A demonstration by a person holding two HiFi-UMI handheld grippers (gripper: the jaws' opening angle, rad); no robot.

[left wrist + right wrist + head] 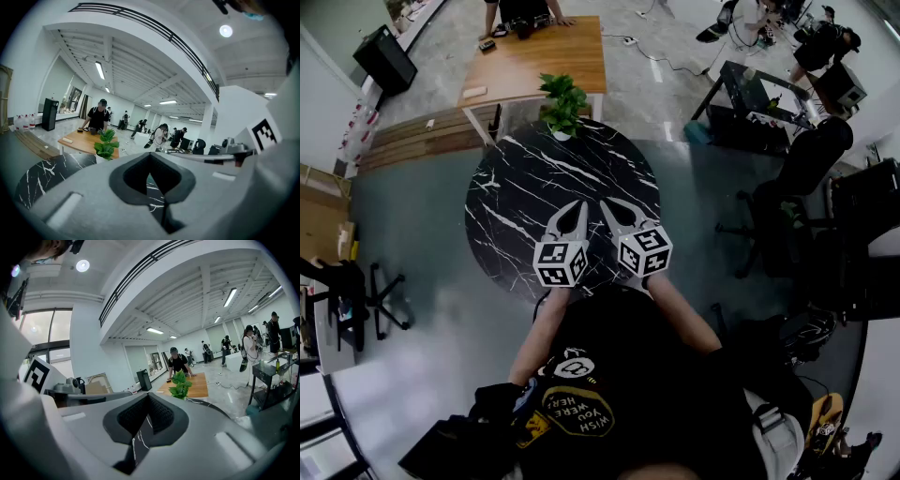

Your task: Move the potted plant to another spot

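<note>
Green leafy potted plant point(562, 103) at far edge of round black marble surface point(511, 202), left hand-held gripper point(580, 205) and right hand-held gripper point(607, 202) clenched, empty

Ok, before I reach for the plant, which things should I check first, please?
1. Plant upright at far edge of table: ok.
2. Left gripper empty: ok.
3. Right gripper empty: ok.
4. Jaws open for grasping: not ok, both are shut.
5. Table between grippers and plant bare: ok.
6. Pot's grip place visible: cannot tell, leaves cover most of it.
</note>
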